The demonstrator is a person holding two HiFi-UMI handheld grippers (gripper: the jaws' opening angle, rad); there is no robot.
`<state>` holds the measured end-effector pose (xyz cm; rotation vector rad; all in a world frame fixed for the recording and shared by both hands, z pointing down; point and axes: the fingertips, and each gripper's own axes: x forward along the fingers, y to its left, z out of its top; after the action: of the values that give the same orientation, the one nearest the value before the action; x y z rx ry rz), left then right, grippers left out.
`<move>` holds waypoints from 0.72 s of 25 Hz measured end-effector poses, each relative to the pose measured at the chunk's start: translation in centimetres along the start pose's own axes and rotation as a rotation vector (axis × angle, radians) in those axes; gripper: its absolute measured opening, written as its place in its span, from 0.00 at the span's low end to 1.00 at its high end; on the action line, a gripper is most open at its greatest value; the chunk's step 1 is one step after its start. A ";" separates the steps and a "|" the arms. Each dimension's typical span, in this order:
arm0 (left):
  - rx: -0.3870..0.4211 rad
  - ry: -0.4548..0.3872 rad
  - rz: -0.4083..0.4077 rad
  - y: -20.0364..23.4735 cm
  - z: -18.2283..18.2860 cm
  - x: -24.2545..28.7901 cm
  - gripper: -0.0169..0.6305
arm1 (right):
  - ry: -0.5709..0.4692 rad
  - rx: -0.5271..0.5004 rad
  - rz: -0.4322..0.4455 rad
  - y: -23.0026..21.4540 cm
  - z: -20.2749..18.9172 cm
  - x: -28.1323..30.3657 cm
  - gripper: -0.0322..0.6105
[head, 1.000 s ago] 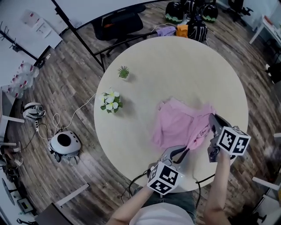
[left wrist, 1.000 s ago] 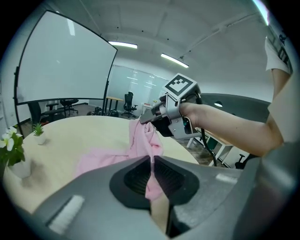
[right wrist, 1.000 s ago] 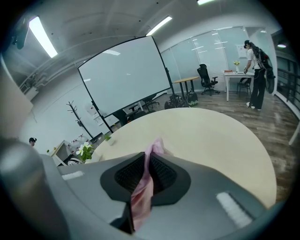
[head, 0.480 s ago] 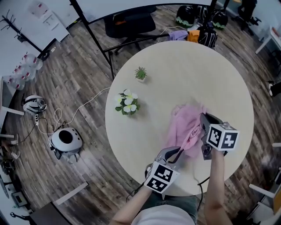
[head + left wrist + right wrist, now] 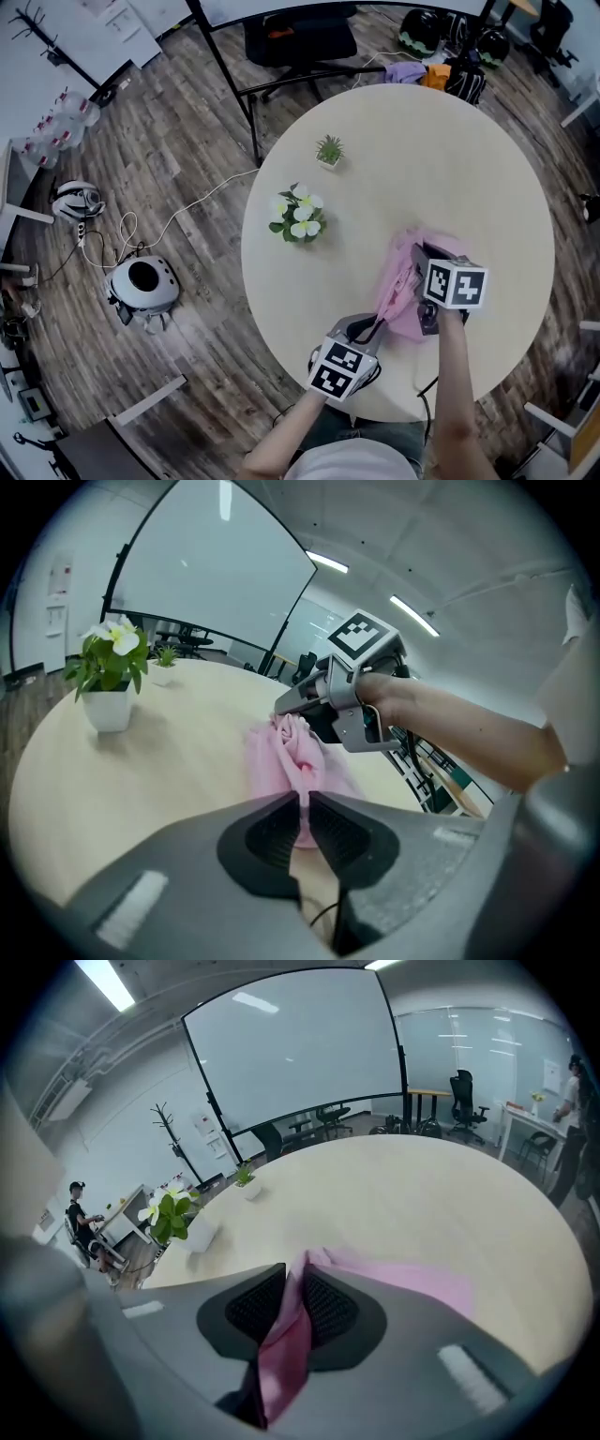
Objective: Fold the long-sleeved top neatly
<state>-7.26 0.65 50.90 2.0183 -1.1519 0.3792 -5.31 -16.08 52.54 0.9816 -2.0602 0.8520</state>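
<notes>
Pink top (image 5: pixel 398 291) bunched into a narrow ridge, lower right of the round worktop (image 5: pixel 450 141). Left tool (image 5: pixel 378 324) clamped on its near edge, right tool (image 5: pixel 420 255) clamped on a raised fold. Only the right gripper view shows a flat part spread beyond the jaws. Top stretches between both tools.

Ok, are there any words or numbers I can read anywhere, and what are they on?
No text here can be read.
Left marker cube and right marker cube: black-and-white square patterns, not letters or numbers.
Wall notices: too blurred to read.
Pink top: no print or label showing.
</notes>
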 end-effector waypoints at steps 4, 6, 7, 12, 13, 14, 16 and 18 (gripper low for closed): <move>-0.063 0.014 -0.011 0.9 -1.0 -0.1 0.08 | 0.040 -0.023 -0.007 0.8 -0.9 2.1 0.22; -0.078 0.026 -0.006 1.5 -1.6 0.2 0.08 | 0.055 -0.028 0.003 1.2 -1.4 3.0 0.26; -0.085 0.032 -0.001 1.8 -2.0 0.3 0.08 | 0.060 -0.028 0.009 1.3 -1.7 3.4 0.28; -0.160 0.045 -0.002 2.9 -3.3 0.9 0.09 | 0.075 -0.041 0.007 1.8 -2.5 4.6 0.32; -0.171 0.041 -0.002 3.0 -3.3 0.9 0.09 | 0.073 -0.045 0.011 1.9 -2.5 4.7 0.34; -0.179 0.034 -0.001 3.2 -3.2 0.8 0.10 | 0.067 -0.046 0.017 2.0 -2.4 4.6 0.36; -0.189 0.016 0.003 3.3 -2.8 0.5 0.13 | 0.044 -0.054 0.024 2.3 -2.0 4.1 0.40; -0.191 -0.009 0.014 3.5 -2.2 -0.1 0.16 | 0.017 -0.075 0.019 2.4 -1.6 3.4 0.43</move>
<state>-9.97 1.29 54.01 1.8480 -1.1631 0.2572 -8.46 -14.88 55.46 0.9128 -2.0749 0.7837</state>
